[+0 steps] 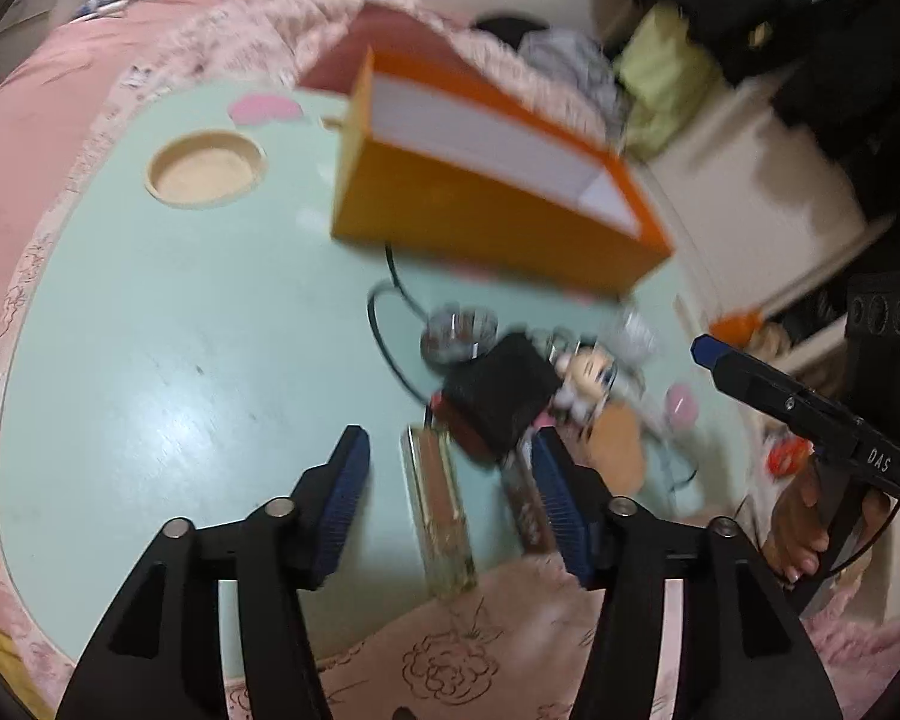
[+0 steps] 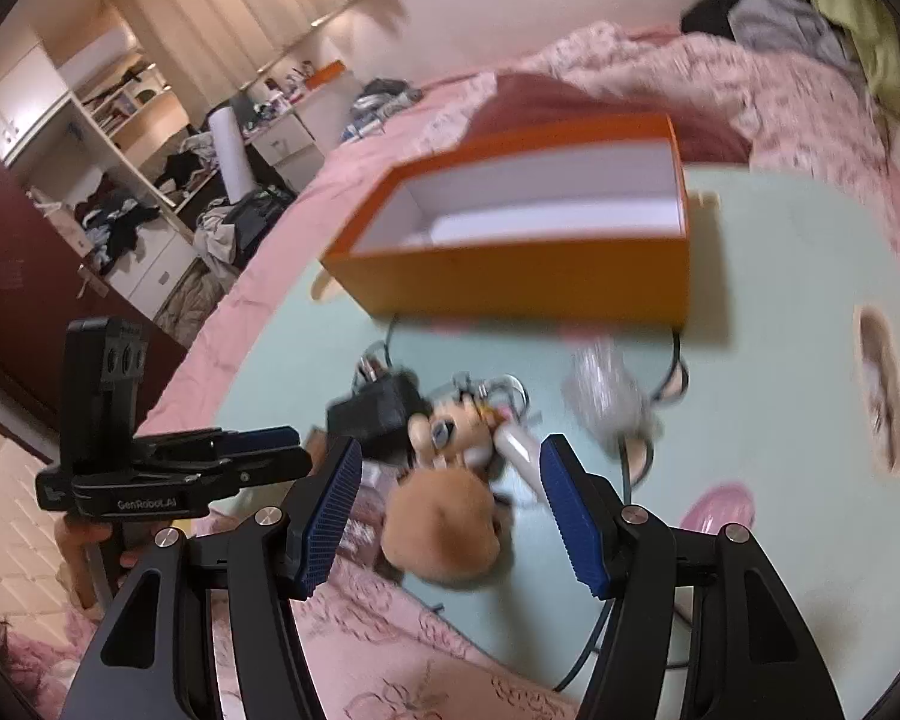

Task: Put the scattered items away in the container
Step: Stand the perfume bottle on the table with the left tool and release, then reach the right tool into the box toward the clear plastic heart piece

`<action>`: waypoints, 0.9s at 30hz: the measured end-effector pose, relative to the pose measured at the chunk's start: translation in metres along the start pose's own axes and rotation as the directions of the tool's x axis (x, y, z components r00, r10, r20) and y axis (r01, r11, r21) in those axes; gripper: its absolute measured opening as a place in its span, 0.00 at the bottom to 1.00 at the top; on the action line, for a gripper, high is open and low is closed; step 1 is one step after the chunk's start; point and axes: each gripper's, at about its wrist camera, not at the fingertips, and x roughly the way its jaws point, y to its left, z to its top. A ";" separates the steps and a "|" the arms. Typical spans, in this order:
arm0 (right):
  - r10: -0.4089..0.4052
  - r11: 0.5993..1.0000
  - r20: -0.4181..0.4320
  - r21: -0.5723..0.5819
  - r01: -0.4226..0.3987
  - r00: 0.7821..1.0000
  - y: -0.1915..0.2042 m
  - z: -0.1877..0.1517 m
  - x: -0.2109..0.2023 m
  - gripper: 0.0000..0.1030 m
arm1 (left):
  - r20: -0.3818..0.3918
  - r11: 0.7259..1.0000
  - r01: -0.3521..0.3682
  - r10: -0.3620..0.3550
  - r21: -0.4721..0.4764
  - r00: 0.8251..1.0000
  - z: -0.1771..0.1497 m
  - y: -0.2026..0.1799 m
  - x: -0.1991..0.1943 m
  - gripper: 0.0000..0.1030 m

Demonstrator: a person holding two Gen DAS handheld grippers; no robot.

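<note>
Currently both hand-held grippers are being held over a mint-green worktop (image 1: 150,360) that is lying on a pink bed (image 2: 720,78).

Left hand-held gripper (image 1: 450,501): jaws are being held roughly half apart, nothing clamped. A clear glass bottle (image 1: 438,516) is lying on the worktop between the blue pads (image 1: 345,498), touching neither. A second, darker tube (image 1: 525,510) is lying just beside the right-side pad.

Right hand-held gripper (image 2: 450,507): jaws are also being held roughly half apart, nothing gripped. A tan plush ball (image 2: 444,531) is sitting on the worktop between the pads, not pressed.

Scattered items are being left clustered near the worktop's front edge: a black adapter (image 1: 501,396) with its cable (image 1: 384,324), a small cartoon-mouse figure (image 1: 582,375), a round shiny item (image 1: 456,330) (too blurred to be identified), and a pink disc (image 2: 720,507) off to the side.

The orange box (image 2: 528,276), white inside, is standing open-topped on the worktop behind the clutter. Its visible inside is looking empty, though the bottom is only partly seen.

Both views are being blurred by motion.
</note>
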 end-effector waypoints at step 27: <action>-0.269 0.805 -0.471 -0.589 -0.072 0.840 0.084 0.137 0.245 0.42 | 0.093 0.994 0.028 -0.018 -0.108 0.995 -0.011 0.006 -0.003 0.64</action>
